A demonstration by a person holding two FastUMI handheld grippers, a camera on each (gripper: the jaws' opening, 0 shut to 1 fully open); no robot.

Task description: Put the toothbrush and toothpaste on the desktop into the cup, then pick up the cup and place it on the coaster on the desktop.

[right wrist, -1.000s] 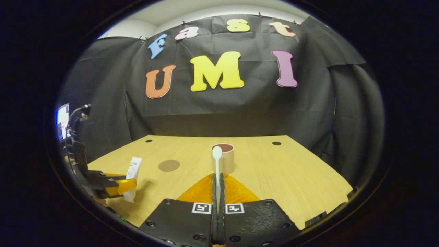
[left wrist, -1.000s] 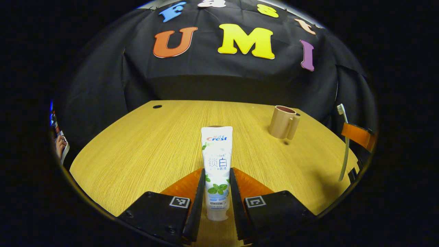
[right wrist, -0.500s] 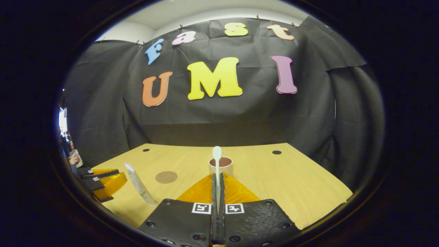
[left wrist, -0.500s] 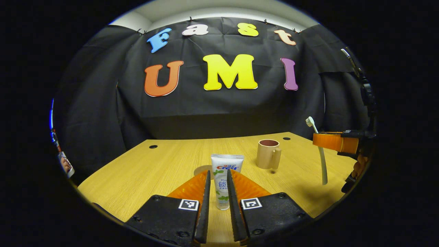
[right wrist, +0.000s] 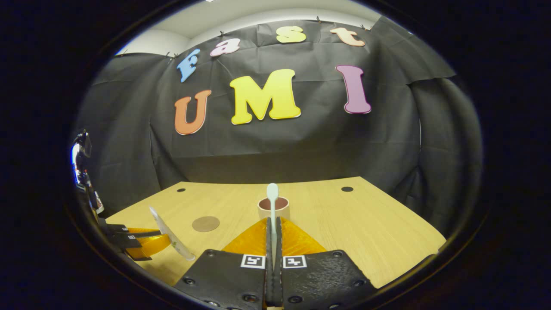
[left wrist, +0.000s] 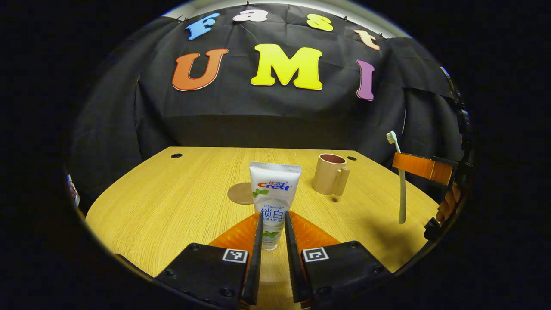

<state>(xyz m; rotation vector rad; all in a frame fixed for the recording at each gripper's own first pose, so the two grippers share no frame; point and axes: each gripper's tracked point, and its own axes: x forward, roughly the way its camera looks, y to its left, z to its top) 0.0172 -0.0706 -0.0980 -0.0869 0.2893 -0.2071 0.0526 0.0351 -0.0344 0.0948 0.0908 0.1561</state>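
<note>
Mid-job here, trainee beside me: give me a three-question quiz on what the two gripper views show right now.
1. True or false: the toothbrush is already inside the cup.
2. What does the left hand-held gripper hold? A) the coaster B) the toothpaste C) the cup
3. Fill in: the round coaster lies flat on the ____.

Key:
1. False. The right hand-held gripper is clamped on the toothbrush, held upright in the air short of the cup.
2. B. Its fingers press on the lower part of the toothpaste, which is lifted off the desk.
3. Desk, left of the cup, with nothing on it.
</note>
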